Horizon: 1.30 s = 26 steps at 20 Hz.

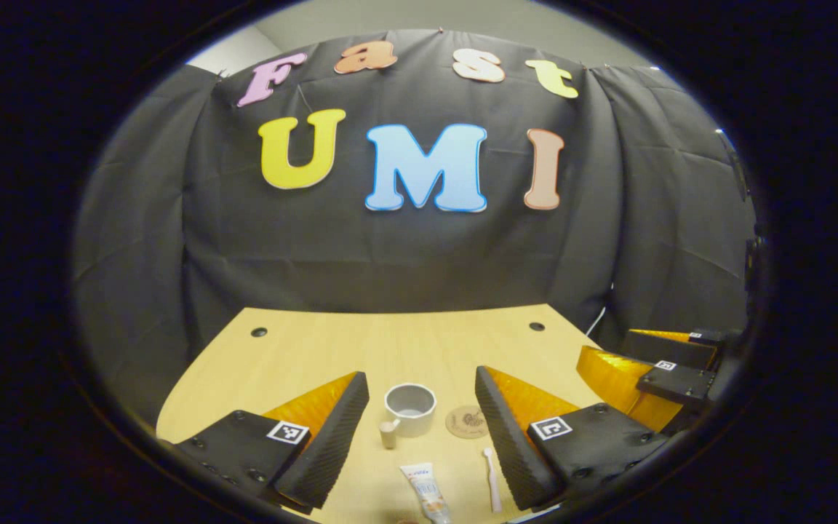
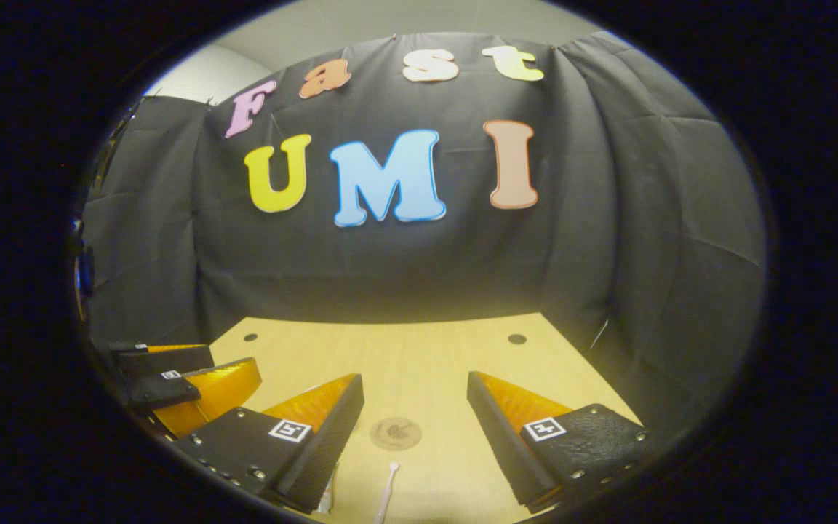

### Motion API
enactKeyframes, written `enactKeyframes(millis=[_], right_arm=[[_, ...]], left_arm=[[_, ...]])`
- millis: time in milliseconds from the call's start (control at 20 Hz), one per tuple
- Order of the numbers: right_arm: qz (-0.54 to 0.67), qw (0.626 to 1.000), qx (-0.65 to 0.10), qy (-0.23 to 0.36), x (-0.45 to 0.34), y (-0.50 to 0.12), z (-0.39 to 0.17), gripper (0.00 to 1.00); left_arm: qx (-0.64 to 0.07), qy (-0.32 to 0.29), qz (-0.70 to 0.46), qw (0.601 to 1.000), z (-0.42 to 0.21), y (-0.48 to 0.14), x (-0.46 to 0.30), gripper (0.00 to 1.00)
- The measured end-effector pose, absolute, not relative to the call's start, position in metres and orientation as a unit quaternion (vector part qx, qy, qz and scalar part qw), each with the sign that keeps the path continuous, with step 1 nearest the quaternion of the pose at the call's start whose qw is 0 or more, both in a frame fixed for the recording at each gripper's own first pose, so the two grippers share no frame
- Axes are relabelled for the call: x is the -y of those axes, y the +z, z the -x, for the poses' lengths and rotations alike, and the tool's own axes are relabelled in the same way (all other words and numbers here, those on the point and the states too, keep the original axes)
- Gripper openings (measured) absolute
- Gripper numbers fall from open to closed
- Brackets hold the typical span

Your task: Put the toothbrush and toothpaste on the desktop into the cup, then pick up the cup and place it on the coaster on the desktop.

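Observation:
In the left gripper view a grey cup point(image 1: 410, 409) with a small handle stands on the wooden desktop point(image 1: 390, 342). A round brown coaster point(image 1: 467, 421) lies just to its right. Nearer the camera lie a toothpaste tube point(image 1: 427, 491) and a white toothbrush point(image 1: 492, 478). My left gripper point(image 1: 421, 397) hovers open above them, the cup showing between its fingers. The right gripper point(image 1: 663, 364) shows at the far right of that view. In the right gripper view my right gripper point(image 2: 415, 397) is open over the coaster point(image 2: 396, 433) and the toothbrush point(image 2: 386, 491). The left gripper point(image 2: 172, 367) shows at the left.
The desktop point(image 2: 404, 349) has two small dark holes near its far corners point(image 1: 259, 332) point(image 1: 537, 326). Black cloth walls close the booth behind and beside the desk.

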State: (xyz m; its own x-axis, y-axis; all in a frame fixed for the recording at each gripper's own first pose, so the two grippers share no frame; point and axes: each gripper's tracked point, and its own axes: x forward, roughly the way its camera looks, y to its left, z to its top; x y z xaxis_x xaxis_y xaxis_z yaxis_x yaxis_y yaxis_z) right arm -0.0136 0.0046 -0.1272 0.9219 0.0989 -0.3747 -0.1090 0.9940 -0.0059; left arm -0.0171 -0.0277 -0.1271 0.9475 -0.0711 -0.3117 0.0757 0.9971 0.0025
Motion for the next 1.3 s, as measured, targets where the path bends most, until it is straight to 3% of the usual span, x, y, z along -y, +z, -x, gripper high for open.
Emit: enactKeyframes(millis=[600, 850, 1300], right_arm=[[-0.013, 0.909, -0.411, 0.073, -0.016, -0.273, 0.047, 0.93], [-0.010, 0.879, -0.470, 0.080, -0.021, -0.311, 0.064, 0.93], [0.018, 0.832, -0.549, 0.079, -0.020, -0.365, 0.073, 0.92]], left_arm=[[-0.336, -0.040, 0.012, 0.941, 0.036, -0.279, 0.016, 0.95], [-0.410, -0.042, 0.025, 0.911, 0.051, -0.330, 0.017, 0.96], [-0.473, -0.031, 0.023, 0.880, 0.053, -0.390, 0.010, 0.96]])
